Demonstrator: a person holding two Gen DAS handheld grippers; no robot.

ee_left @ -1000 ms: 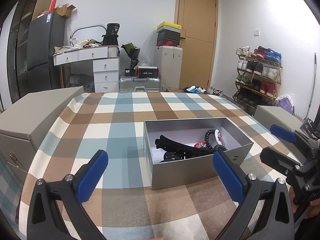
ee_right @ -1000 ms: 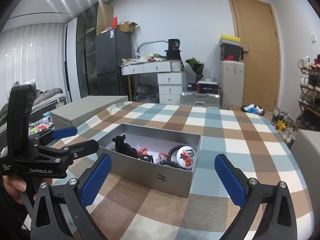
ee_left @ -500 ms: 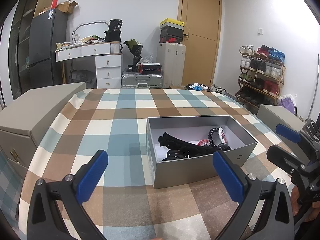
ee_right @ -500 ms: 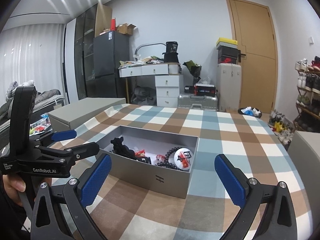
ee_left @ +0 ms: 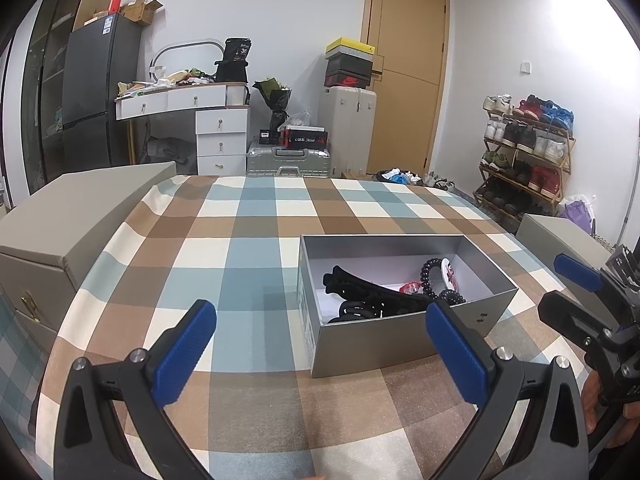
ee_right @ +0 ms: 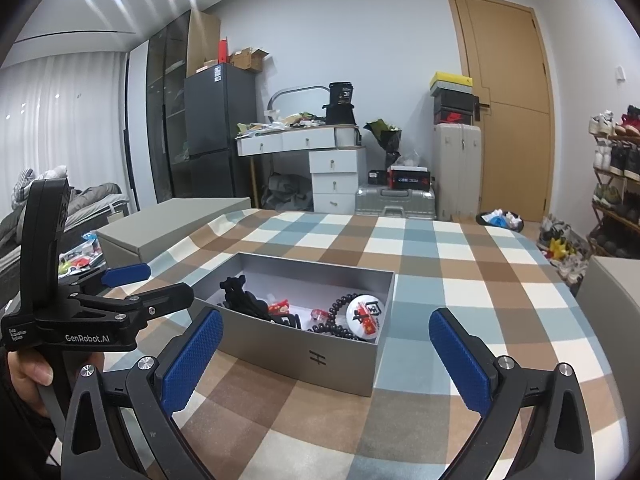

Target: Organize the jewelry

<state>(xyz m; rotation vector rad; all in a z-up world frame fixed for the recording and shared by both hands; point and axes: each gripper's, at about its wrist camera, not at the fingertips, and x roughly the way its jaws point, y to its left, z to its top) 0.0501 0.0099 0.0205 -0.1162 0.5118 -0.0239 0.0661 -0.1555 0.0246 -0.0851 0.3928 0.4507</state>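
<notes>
Both grippers are hovering over the checkered surface, jaws spread wide and holding nothing. The open grey jewelry box is sitting between them, holding a black hair claw, a black bead bracelet and a round white badge. Since a second ago the left gripper has been tilting upward slightly, dropping the box lower in its view; the right gripper has barely shifted.
</notes>
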